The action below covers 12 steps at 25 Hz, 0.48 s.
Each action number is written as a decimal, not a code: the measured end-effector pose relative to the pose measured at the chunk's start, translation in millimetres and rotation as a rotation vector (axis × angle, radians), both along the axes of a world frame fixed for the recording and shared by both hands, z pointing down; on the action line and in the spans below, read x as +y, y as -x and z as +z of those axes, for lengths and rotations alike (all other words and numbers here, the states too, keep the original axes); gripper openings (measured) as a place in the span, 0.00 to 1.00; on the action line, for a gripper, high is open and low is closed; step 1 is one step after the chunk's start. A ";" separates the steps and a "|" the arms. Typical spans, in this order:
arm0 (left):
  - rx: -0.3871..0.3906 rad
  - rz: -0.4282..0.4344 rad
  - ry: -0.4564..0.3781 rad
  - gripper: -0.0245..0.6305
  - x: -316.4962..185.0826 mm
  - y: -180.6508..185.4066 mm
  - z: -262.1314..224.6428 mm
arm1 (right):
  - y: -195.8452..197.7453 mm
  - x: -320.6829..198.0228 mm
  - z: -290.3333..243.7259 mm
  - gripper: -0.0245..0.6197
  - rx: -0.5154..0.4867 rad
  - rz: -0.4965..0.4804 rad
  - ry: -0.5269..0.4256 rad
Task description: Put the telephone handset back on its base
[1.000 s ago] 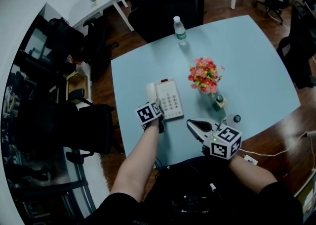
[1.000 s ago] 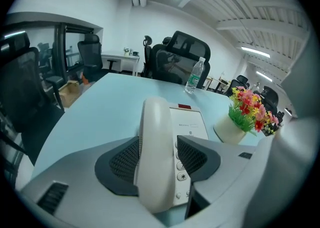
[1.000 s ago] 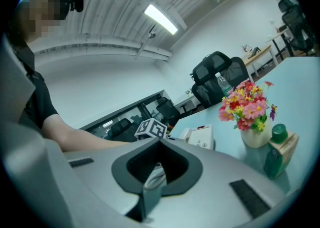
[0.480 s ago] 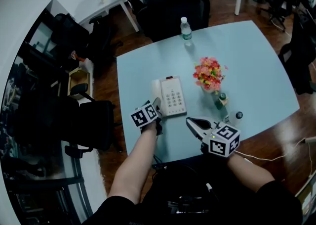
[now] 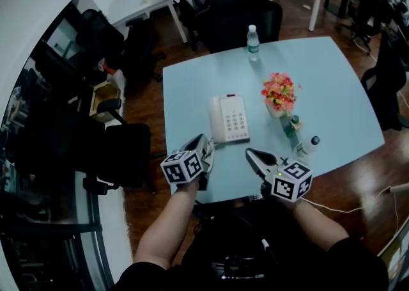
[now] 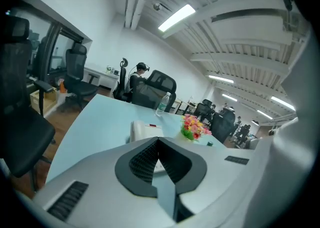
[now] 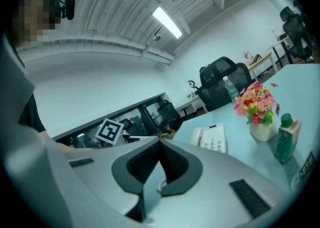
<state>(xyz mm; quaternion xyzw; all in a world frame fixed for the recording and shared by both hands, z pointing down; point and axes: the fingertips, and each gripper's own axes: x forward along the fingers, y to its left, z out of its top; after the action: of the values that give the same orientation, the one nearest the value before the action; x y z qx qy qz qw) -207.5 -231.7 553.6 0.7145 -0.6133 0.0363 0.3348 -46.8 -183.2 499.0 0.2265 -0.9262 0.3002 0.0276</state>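
The white telephone (image 5: 231, 119) lies in the middle of the pale blue table (image 5: 319, 78), with its handset (image 5: 216, 120) resting in the cradle along its left side. My left gripper (image 5: 204, 144) hovers over the table's near edge, a short way in front of the phone and apart from it. Its jaws are closing, and the tips meet with nothing between them (image 6: 158, 139). My right gripper (image 5: 250, 153) hangs beside it to the right, also shut and empty (image 7: 160, 142). The phone (image 6: 145, 131) shows beyond the left jaws, and also (image 7: 212, 139) beyond the right ones.
A vase of pink and yellow flowers (image 5: 280, 94) stands right of the phone. In front of it are a green bottle (image 5: 291, 123) and a small dark-capped bottle (image 5: 310, 144). A water bottle (image 5: 253, 41) stands at the far edge. Black office chairs (image 5: 239, 18) surround the table.
My left gripper has drawn back from the phone's near-left corner to the table's front edge. The right gripper has barely moved. The head view has shifted, so the table sits further right.
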 end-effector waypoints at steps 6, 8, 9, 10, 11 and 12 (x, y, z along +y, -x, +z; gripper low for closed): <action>0.093 0.064 -0.061 0.04 80.8 -14.4 -30.2 | -3.7 39.3 4.5 0.05 0.050 0.035 -0.006; 0.088 0.057 -0.069 0.04 108.2 -12.5 -35.3 | -4.0 56.5 8.7 0.05 0.067 0.045 0.006; 0.087 0.055 -0.065 0.04 122.9 -12.9 -34.4 | -4.9 66.3 11.2 0.05 0.076 0.050 0.012; 0.089 0.057 -0.055 0.04 137.4 -14.6 -31.5 | -6.1 76.1 13.3 0.05 0.084 0.054 0.016; 0.095 0.063 -0.040 0.04 151.5 -17.4 -27.0 | -7.6 85.6 14.9 0.05 0.092 0.059 0.017; 0.105 0.070 -0.024 0.04 164.7 -20.4 -21.8 | -9.3 94.9 16.0 0.05 0.098 0.065 0.017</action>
<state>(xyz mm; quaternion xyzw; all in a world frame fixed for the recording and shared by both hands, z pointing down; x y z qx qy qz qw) -187.1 -67.0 531.8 0.7405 -0.5699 0.0033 0.3562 -37.5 -88.3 515.0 0.2707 -0.9133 0.2974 0.0648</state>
